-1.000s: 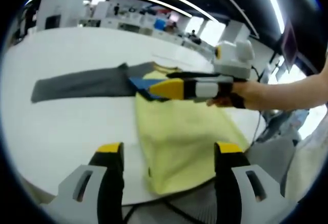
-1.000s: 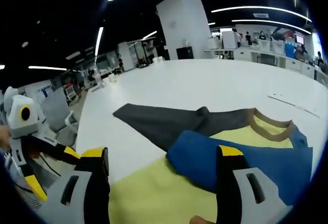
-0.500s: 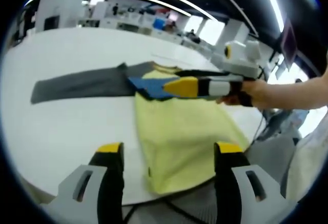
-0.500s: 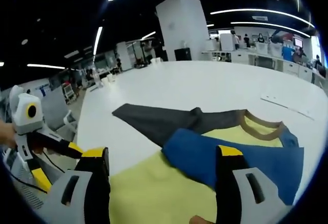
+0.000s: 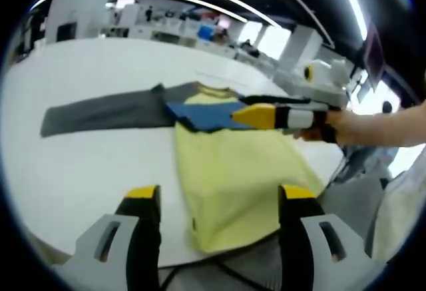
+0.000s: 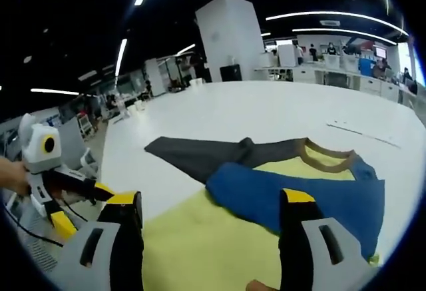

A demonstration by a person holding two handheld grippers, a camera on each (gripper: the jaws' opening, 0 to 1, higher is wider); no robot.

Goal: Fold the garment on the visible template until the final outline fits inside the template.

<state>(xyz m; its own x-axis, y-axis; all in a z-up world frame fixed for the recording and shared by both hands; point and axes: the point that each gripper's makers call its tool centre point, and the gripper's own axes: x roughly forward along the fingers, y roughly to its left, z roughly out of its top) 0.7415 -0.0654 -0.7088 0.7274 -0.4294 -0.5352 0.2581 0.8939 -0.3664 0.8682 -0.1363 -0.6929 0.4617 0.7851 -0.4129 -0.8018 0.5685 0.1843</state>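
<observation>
Garment (image 5: 233,171), yellow, blue sleeve folded

- Our left gripper (image 5: 218,204) has two black jaws with yellow tips and grey blocks at the bottom.
- Our right gripper (image 6: 212,212) looks the same up close: black jaws, yellow tips, grey blocks.
- From the side, it is long, with yellow, black and grey parts.

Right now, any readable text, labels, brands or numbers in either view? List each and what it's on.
None readable.
Garment: yellow body, blue sleeve, grey sleeve, no print or tag visible.
Table: plain white, no markings.
Background screens and signs: too small and blurred to read.
</observation>
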